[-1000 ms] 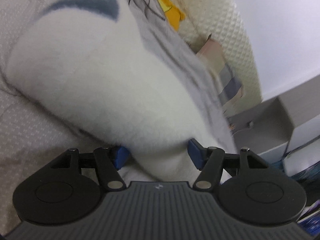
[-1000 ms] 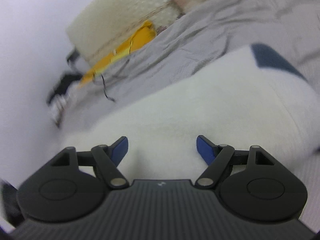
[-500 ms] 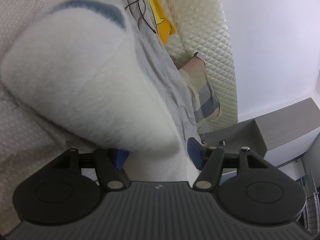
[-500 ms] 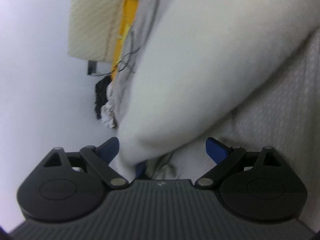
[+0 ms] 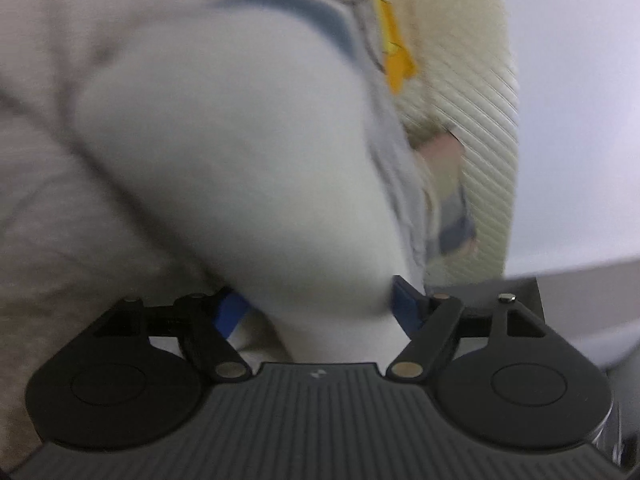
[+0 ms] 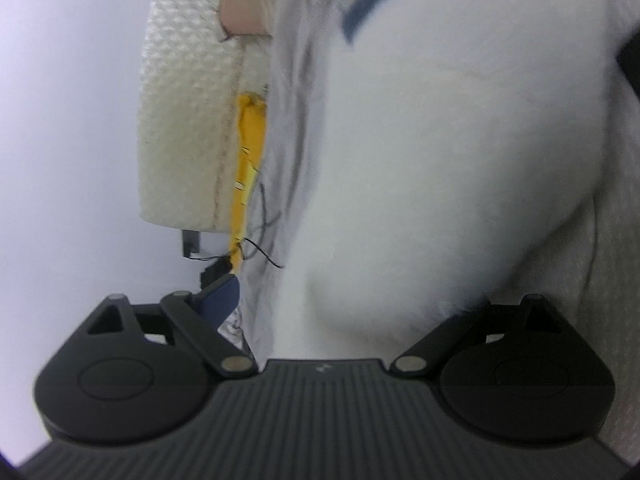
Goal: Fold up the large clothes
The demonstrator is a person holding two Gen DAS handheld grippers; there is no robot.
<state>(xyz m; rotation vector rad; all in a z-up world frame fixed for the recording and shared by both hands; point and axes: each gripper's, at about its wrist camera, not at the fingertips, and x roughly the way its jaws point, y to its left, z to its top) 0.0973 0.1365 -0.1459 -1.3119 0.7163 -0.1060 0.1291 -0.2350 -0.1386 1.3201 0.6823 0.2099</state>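
A bulky white fleece garment [image 5: 240,160] with a dark blue trim [image 5: 304,12] lies folded on the beige bed cover [image 5: 48,208]. My left gripper [image 5: 318,306] is at its near edge. Its jaws are opening, the fleece bulges between them, and the left pad [image 5: 232,312] stands a little off the fabric. In the right wrist view the same garment [image 6: 460,160] fills the middle and right. My right gripper [image 6: 352,300] stands wide open around its near end. The fleece hides the right fingertip, and the left pad [image 6: 222,294] is clear of it.
A cream quilted headboard [image 5: 480,120] [image 6: 184,120] stands behind the bed against a white wall. A yellow item [image 5: 394,40] [image 6: 250,160] and a thin black cable [image 6: 260,248] lie by it. A grey sheet [image 6: 296,80] borders the garment. A grey cabinet [image 5: 580,292] shows at the right.
Both views have rolled and sunk toward the bed. The left jaws have spread wider around the fleece. The right jaws opened wider, and the fleece now covers the right fingertip.
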